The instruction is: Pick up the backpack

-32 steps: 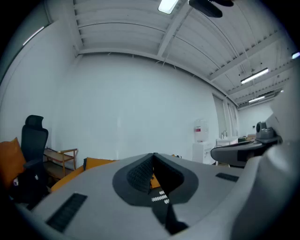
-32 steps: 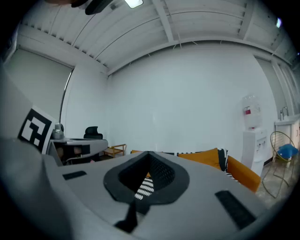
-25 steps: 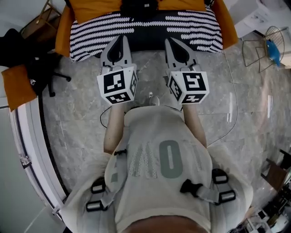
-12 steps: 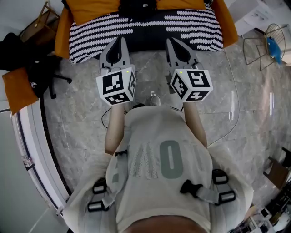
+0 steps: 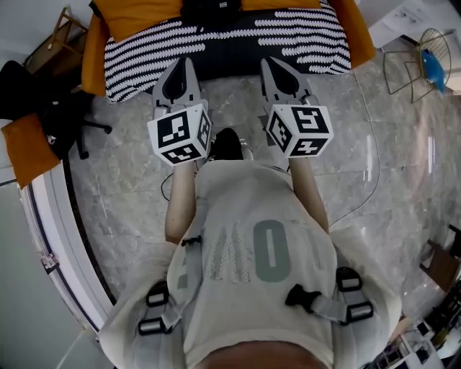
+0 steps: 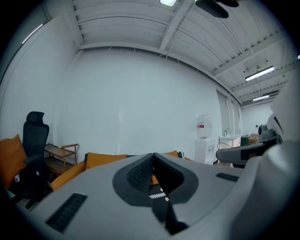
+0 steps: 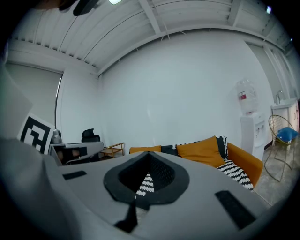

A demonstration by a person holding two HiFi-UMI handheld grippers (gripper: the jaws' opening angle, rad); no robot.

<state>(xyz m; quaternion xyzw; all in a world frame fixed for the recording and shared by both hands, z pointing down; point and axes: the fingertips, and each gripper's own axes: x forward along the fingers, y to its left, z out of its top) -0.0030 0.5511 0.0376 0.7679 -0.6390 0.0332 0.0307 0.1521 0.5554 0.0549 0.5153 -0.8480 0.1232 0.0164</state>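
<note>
On the sofa point(image 5: 92, 58), beyond the striped blanket point(image 5: 144, 52), the black backpack point(image 5: 210, 10) is seen (only partly in frame). Left gripper point(image 5: 181, 63) and right gripper point(image 5: 268, 63) are held well short of it, fingers pressed together, nothing held. The approach is judged unfinished; the fingers must be opened near a strap.

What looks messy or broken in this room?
Nothing looks spilled or broken. The only odd thing is one orange cushion, which sits apart from the sofa, over by the black office chair. Whether it lies on the floor or on something else is hard to tell.
</note>
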